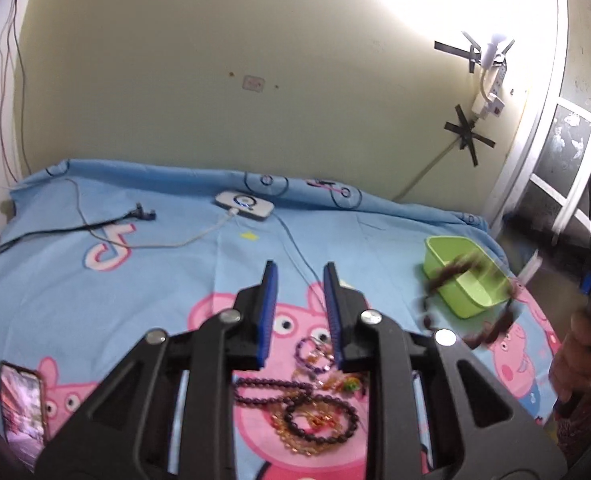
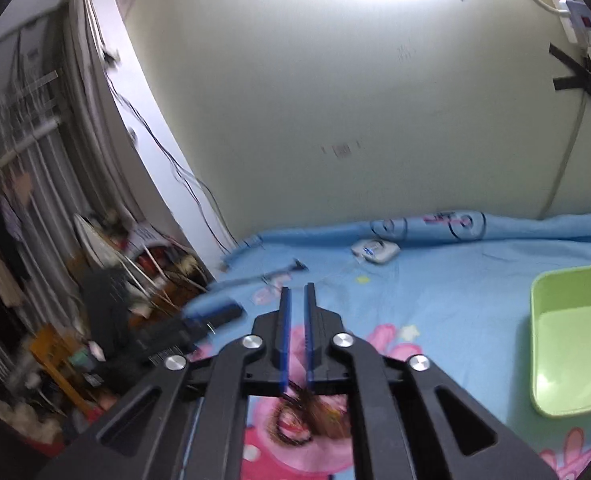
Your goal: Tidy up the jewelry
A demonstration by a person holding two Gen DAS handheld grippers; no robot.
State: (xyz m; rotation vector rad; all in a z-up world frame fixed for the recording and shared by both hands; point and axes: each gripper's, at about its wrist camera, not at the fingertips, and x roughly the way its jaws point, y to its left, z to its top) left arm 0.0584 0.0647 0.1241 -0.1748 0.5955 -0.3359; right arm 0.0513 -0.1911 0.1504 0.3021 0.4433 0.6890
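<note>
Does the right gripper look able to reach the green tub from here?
Probably yes. The tub sits open on the bed, off to the side of the right gripper, with nothing between them. The gripper is shut on beads.

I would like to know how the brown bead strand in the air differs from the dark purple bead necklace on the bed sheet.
The brown bead strand hangs from the shut right gripper, before the green plastic tub; the dark purple bead necklace lies on the cartoon bed sheet. The strand is blurred; the necklace is sharp. The strand is alone; the necklace lies among amber beads. Both are strings of round beads.
</note>
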